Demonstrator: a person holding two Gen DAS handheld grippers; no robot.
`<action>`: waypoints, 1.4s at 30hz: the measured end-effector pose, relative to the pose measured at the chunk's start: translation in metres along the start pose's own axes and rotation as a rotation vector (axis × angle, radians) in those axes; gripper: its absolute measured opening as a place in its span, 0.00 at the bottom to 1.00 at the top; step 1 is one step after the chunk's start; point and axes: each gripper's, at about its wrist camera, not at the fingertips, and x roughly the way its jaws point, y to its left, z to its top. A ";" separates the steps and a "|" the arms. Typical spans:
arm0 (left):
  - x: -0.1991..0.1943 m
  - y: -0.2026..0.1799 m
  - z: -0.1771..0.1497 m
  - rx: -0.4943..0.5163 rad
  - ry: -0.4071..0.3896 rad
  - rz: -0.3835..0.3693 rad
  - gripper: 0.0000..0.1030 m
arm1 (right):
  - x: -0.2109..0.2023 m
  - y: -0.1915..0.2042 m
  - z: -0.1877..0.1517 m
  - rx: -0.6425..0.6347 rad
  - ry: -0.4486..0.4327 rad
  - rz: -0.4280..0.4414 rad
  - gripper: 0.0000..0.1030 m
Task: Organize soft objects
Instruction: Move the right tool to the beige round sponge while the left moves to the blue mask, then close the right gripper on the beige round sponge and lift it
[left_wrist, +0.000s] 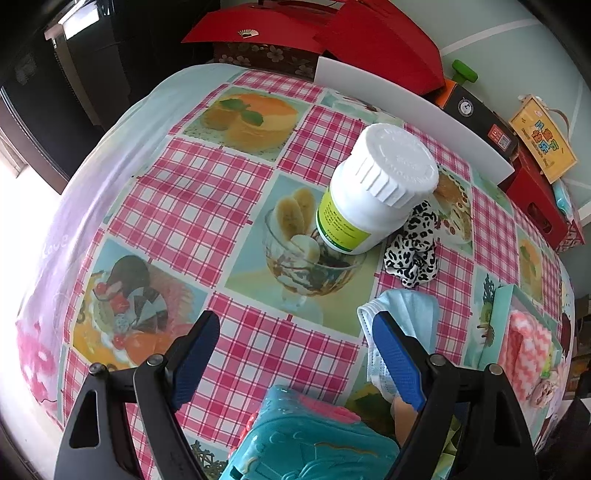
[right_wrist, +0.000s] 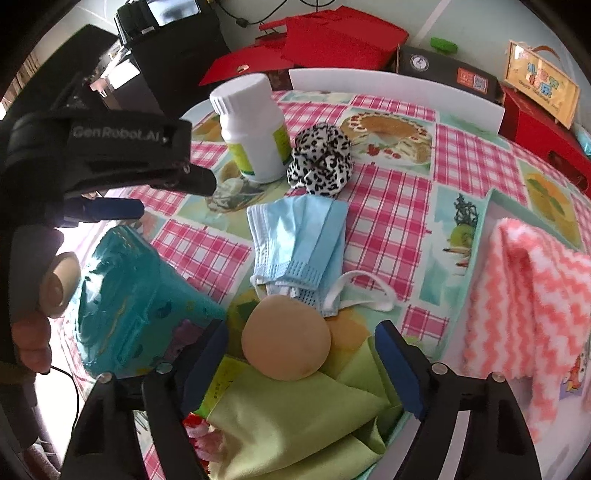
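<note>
1. Claws: left claw (left_wrist: 295, 354) and right claw (right_wrist: 303, 363) are both spread wide, holding nothing.
2. One mask (right_wrist: 299, 240) lies mid-table, near one scrunchie (right_wrist: 320, 159) beside one bottle (right_wrist: 255, 129).
3. One ball (right_wrist: 286, 338) sits on one green cloth (right_wrist: 295, 417).

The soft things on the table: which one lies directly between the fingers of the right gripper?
The tan foam ball, resting on the green cloth. The blue face mask and leopard scrunchie lie farther ahead.
</note>
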 end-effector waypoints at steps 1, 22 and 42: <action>0.000 0.000 0.000 0.003 0.001 -0.001 0.83 | 0.001 0.001 0.000 0.001 0.003 0.002 0.78; 0.007 -0.016 -0.003 0.060 0.016 0.005 0.83 | 0.003 -0.002 -0.002 0.004 0.010 -0.001 0.51; 0.006 -0.031 -0.005 0.082 0.004 -0.007 0.83 | -0.019 -0.023 0.005 0.059 -0.034 -0.028 0.50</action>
